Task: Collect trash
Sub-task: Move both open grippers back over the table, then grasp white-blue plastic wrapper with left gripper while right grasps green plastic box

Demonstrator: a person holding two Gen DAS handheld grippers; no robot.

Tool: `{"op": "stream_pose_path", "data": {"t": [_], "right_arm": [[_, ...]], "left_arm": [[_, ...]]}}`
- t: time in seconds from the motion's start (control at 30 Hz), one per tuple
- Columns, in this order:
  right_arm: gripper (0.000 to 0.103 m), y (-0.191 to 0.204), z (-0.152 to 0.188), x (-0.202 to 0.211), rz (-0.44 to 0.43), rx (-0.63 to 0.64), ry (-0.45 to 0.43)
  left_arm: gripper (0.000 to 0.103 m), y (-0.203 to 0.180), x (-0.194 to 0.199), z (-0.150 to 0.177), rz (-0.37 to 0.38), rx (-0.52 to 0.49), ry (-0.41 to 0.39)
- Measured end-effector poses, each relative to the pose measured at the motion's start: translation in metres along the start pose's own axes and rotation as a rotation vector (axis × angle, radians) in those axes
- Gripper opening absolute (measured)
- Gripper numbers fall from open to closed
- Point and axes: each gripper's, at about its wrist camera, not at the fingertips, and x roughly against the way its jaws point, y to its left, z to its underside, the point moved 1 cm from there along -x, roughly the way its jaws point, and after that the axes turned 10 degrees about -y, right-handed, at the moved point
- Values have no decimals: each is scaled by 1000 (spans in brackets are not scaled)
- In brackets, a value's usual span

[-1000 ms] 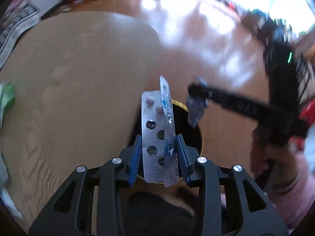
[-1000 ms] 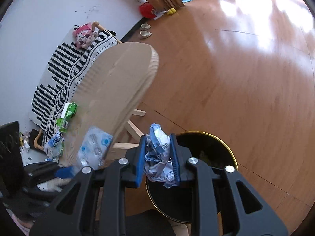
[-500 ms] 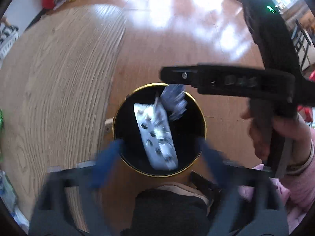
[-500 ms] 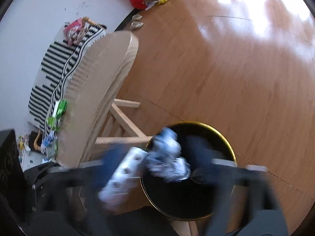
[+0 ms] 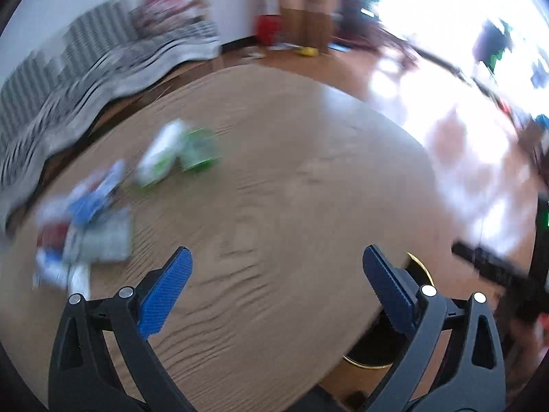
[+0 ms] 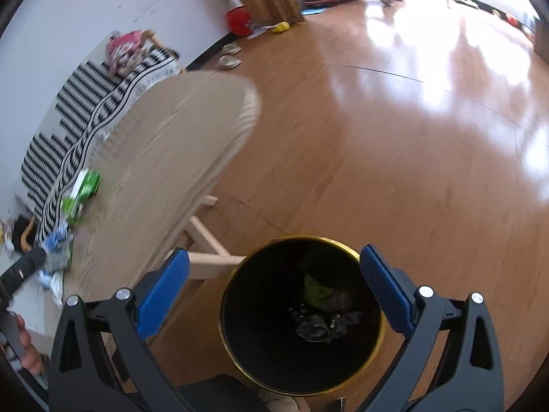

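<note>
Both grippers stood released, jaws spread wide, nothing between the blue pads.

The right gripper (image 6: 274,285) hung over the black bin (image 6: 302,316) with the gold rim; the bin's mouth sat right between the jaws. Down inside it lay crumpled trash (image 6: 324,322): a green scrap, something dark and crinkled with shiny bits. No print readable on any of it. Left of the left jaw, the wooden table (image 6: 164,178) ran away toward the wall, its legs just beyond the left pad.

The left gripper (image 5: 276,274) pointed at the tabletop (image 5: 291,206), bare wood between its jaws. Remaining trash was ahead of and left of the left jaw: a green-and-white packet (image 5: 178,156) farther out, and a heap of blue, white and red wrappers (image 5: 84,219) nearer, just beyond the left pad. Heavy motion blur, so no brand or lettering could be made out. The bin's gold rim (image 5: 420,267) peeked out behind the right jaw, under the table edge.

A hand (image 6: 29,350) showed at the far left of the right wrist view. A black-and-white striped cover (image 6: 75,116) lay beyond the table.
</note>
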Motion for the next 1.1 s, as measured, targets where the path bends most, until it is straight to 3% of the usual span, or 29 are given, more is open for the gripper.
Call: {"op": "stream_pose_path", "data": {"t": [0.07,0.13,0.37,0.5,0.7,0.9,1.1], "right_arm": [[96,24,4,-7,-21,45,20],[96,51,6,-14,-45,95,39],[96,166,-28,-20,-140,227,-14],[96,240,-54,-31,-165,315,-71],[96,314,-65,-101,-46,498,-29],[96,337,-50,-158,3,640,39],[96,347,-43,-184,7,676,58]], "left_arm": [[97,51,11,7,-41,136,-6],[97,84,14,15,-110,172,-11],[97,190,9,39,-395,133,54],[97,235,9,36,-393,227,48],[97,261,-2,29,-429,217,44],[97,277,-9,47,-505,116,82],[97,307,-4,68,-449,146,125]]}}
